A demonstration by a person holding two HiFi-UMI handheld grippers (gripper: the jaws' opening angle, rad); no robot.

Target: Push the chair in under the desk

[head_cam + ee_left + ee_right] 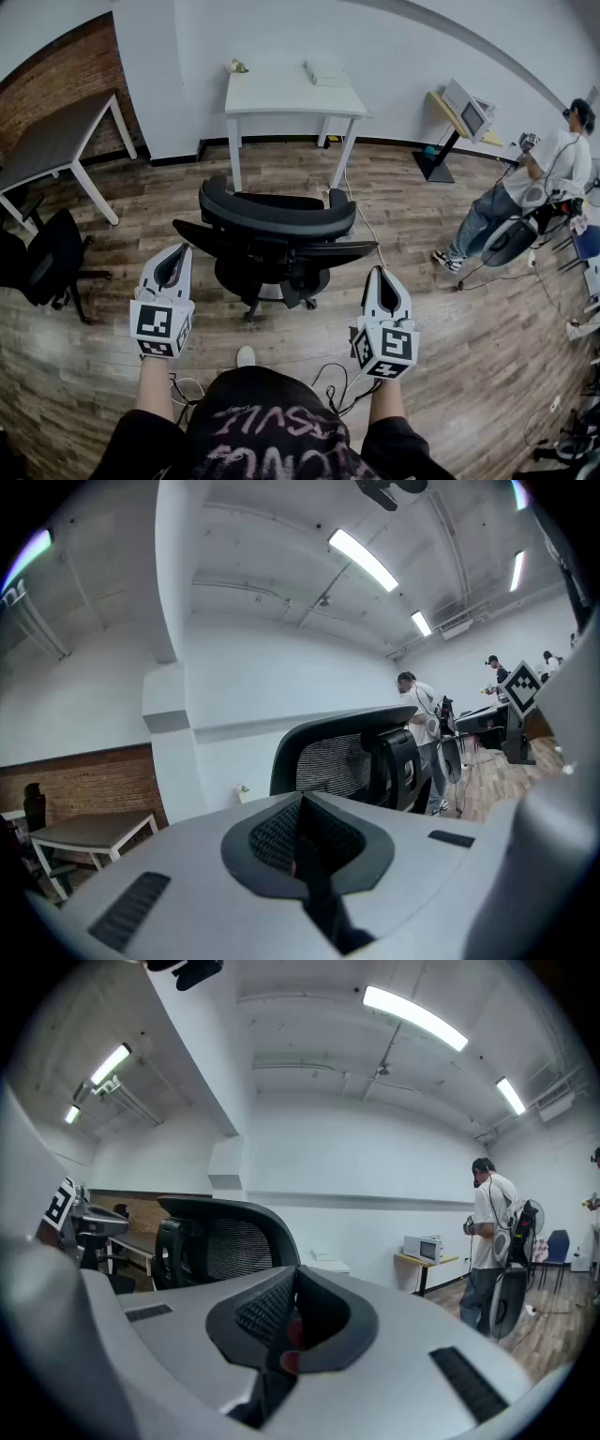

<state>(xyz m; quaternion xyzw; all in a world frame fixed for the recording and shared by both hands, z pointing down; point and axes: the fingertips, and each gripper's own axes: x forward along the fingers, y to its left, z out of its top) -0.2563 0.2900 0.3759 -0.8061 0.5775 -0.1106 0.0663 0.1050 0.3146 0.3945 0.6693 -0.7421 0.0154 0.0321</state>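
Chair, black mesh (curved backrest)

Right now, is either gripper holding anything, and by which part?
Nothing is held. The left gripper and right gripper are both shut and empty, on the person's side of the chair.

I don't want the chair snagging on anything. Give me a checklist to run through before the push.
1. Chair lined up with desk: ok, roughly.
2. Space between the desk legs free: ok, nothing seen there.
3. Left gripper and right gripper shut and empty: ok.
4. Grippers touching backrest: not ok, both are short of it.
5. Cable on the floor right of the chair, clear of the wheels: cannot tell.
6. Person out of the path: ok, far right.
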